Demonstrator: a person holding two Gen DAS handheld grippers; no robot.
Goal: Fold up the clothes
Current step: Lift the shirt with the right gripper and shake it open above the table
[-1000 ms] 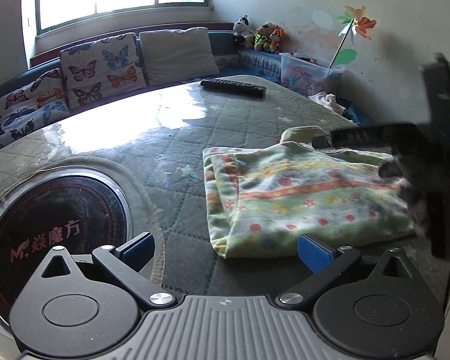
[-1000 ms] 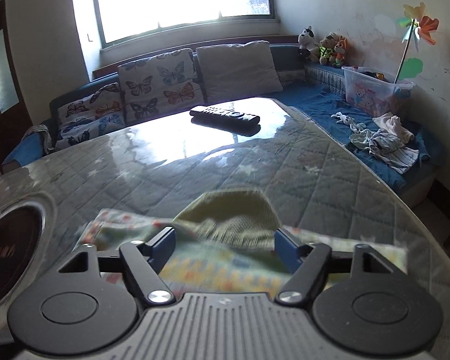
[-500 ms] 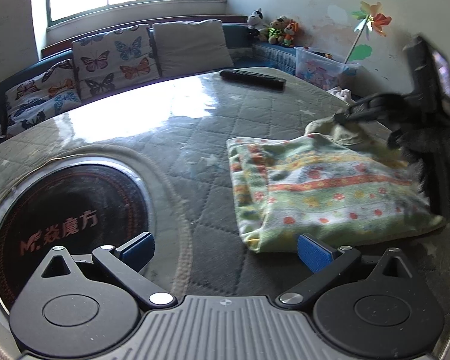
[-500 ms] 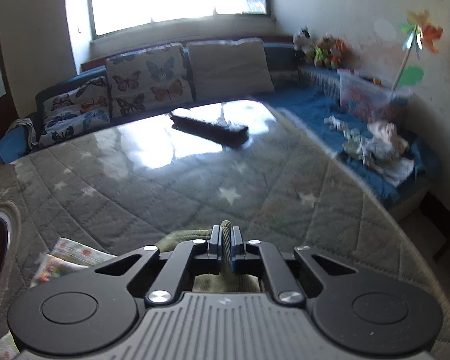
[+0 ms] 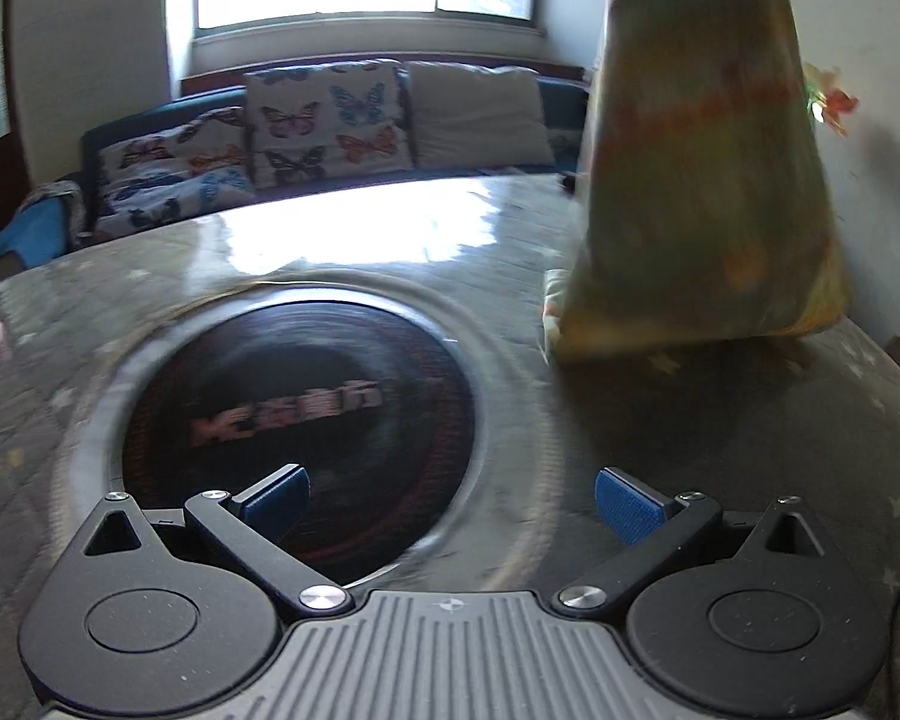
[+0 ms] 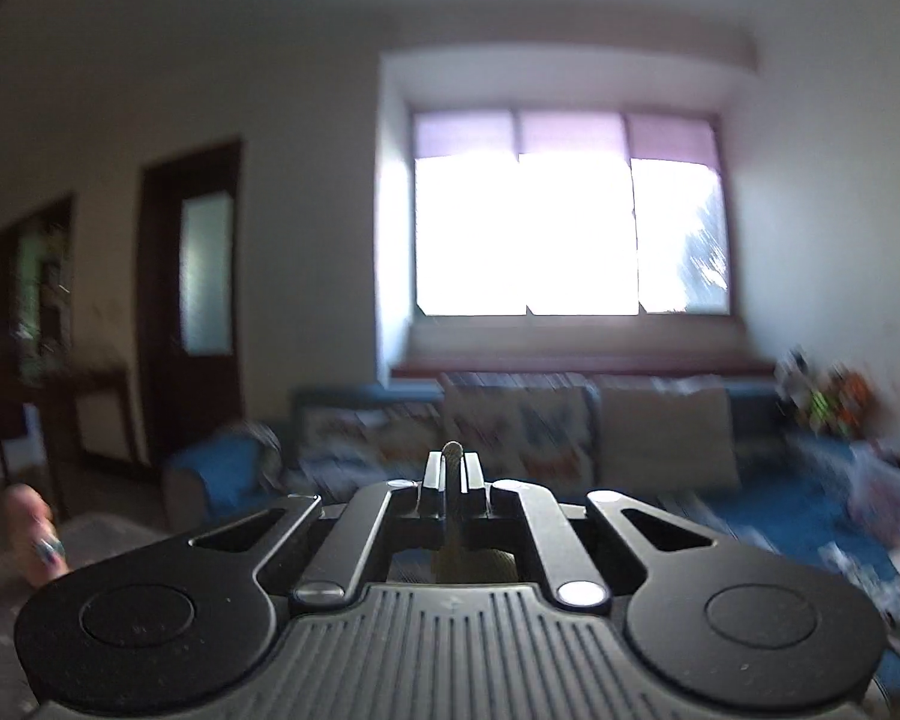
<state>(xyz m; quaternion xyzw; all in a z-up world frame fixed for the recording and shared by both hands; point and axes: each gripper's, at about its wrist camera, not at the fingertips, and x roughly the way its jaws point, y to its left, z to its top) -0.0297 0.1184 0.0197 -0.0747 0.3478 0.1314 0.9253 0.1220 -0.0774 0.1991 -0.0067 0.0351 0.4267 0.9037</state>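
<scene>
A green and yellow patterned garment (image 5: 702,168) hangs in the air at the right of the left wrist view, its lower edge just above the quilted table (image 5: 750,420). My right gripper (image 6: 453,468) is shut on a fold of that garment (image 6: 453,450) and is raised high, facing the window. My left gripper (image 5: 450,501) is open and empty, low over the table, to the left of the hanging garment.
A round black cooktop (image 5: 300,420) with a metal ring is set in the table right ahead of the left gripper. A blue sofa with butterfly cushions (image 5: 324,120) runs along the far side under the window. A door (image 6: 192,294) stands at the left.
My right gripper has lifted the garment off the table and now points up at the window. My left gripper has swung left, over the cooktop.
</scene>
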